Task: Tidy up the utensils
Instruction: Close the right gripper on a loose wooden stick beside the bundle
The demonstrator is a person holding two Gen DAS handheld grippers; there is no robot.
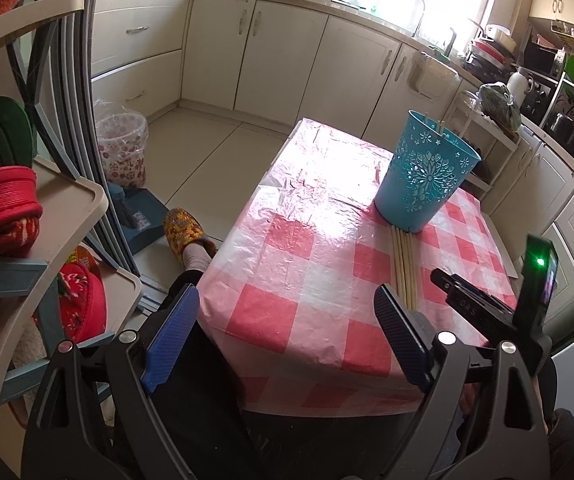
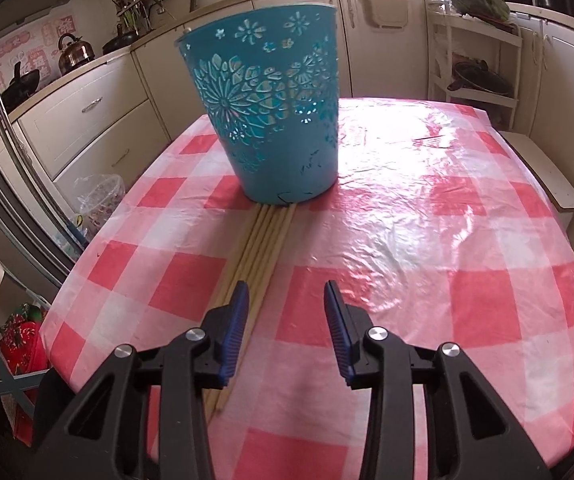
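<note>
Right gripper (image 2: 285, 300) is open, empty, hovering over the chopsticks (image 2: 261, 240) lying bundled on the table (image 2: 447, 240) w/ tips touching the blue bucket (image 2: 267, 120). They're prob light, stiff, slippery; pinch one mid-length. Left gripper (image 1: 287, 312) open too

Ahead of your right gripper (image 2: 285, 300) the bucket (image 2: 265, 108) blocks the way, with the chopsticks (image 2: 253, 248) lying against its base (flat, low). To the bucket's right, the surface (image 2: 427, 216) lies bare.
</note>
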